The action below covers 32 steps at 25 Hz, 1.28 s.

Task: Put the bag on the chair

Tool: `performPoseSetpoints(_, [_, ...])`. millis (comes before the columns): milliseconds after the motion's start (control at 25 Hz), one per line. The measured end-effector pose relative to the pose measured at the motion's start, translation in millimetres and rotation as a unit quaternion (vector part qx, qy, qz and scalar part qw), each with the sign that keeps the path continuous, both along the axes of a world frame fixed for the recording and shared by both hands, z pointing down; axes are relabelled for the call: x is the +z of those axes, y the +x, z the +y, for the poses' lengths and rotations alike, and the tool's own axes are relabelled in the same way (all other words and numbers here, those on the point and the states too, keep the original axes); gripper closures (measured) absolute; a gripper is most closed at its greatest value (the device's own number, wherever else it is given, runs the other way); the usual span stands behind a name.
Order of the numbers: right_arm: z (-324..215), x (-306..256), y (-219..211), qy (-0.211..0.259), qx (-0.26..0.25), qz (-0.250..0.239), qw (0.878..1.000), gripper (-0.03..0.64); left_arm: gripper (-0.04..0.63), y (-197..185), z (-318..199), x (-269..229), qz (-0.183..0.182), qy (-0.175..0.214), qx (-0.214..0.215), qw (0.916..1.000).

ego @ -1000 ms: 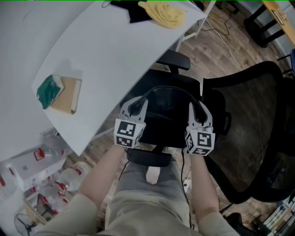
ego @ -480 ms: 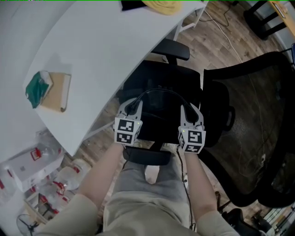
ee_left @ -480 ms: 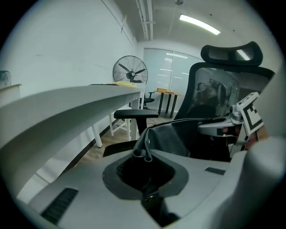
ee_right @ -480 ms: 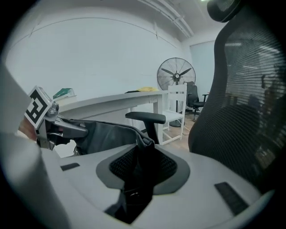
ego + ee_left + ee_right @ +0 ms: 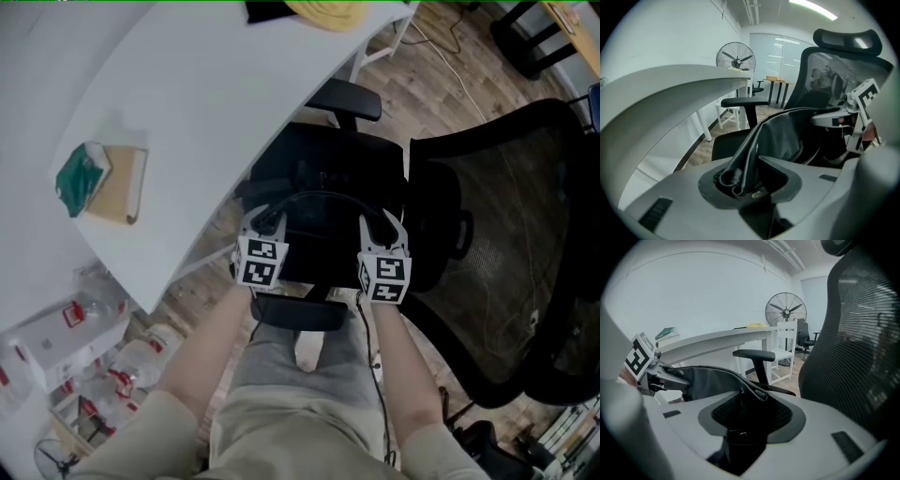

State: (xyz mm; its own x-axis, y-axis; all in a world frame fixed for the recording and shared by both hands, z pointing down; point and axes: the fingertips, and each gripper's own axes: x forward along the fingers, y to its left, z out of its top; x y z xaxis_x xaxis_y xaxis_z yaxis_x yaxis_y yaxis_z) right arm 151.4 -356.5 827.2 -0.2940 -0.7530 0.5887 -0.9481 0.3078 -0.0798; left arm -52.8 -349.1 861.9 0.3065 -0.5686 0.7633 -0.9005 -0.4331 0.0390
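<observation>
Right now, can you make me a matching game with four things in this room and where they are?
Things:
1. bag
2. yellow cloth
3. book
4. bottles

Places:
A. has a green thing lying on it
B. on the seat of the black chair
C. on the floor, beside the table
D. at the far end of the white table

Right pairs: 1-B, 2-D, 3-A, 4-C.
</observation>
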Motion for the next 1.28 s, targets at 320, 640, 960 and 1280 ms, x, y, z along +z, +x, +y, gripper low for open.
performPoseSetpoints(320, [25.0,-32.0,5.8,-0.032,0.02,-0.009,0.999,0.345,0.39,-10.6,37.1,-25.7,-0.023,-0.023,-0.013,0.9994])
performPoseSetpoints(640, [37.6,-116.0,-5.1,0.0,0.0,-0.016,1.0,0.361,0.387,-8.8,52.6,-96.4,0.005,-0.006,0.009,0.9999])
performPoseSetpoints(960, [37.6,-238.4,-28.2,0.069,-0.036,-0.047,0.996,0.5,0.389,-17.4,38.5,-204.3,0.027,0.076,0.012,0.9967])
performPoseSetpoints(1280, [46.8,-374.0,-39.6,0.15,-0.058,-0.081,0.984,0.546,0.405,-21.9,34.4,-313.3,0.037,0.158,0.047,0.9856])
